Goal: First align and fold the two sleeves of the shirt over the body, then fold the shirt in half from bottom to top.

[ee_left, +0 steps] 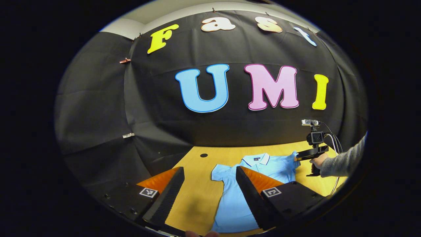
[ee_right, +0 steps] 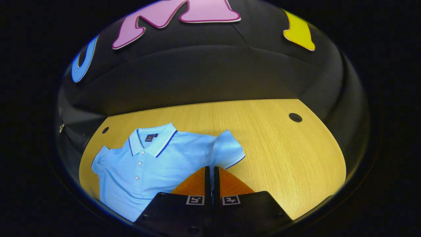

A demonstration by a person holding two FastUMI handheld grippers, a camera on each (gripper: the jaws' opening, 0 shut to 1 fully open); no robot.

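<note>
Sleeve step in hand; right gripper (ee_right: 210, 171) pinched on the shirt (ee_right: 158, 164) sleeve (ee_right: 227, 149); left gripper (ee_left: 210, 184) apart; next, carry it over the body.

Desk (ee_right: 269, 138): light wood-grain top, two round dark cable holes, one at 1 o'clock (ee_right: 295, 117) and one at 10 o'clock (ee_right: 105, 130) in the right gripper view. Light blue polo shirt (ee_right: 154, 164) lies flat on it toward 8 o'clock, collar pointing to 12, buttoned placket up, both short sleeves spread out. Desk surface from 2 to 5 o'clock is bare wood.
</note>
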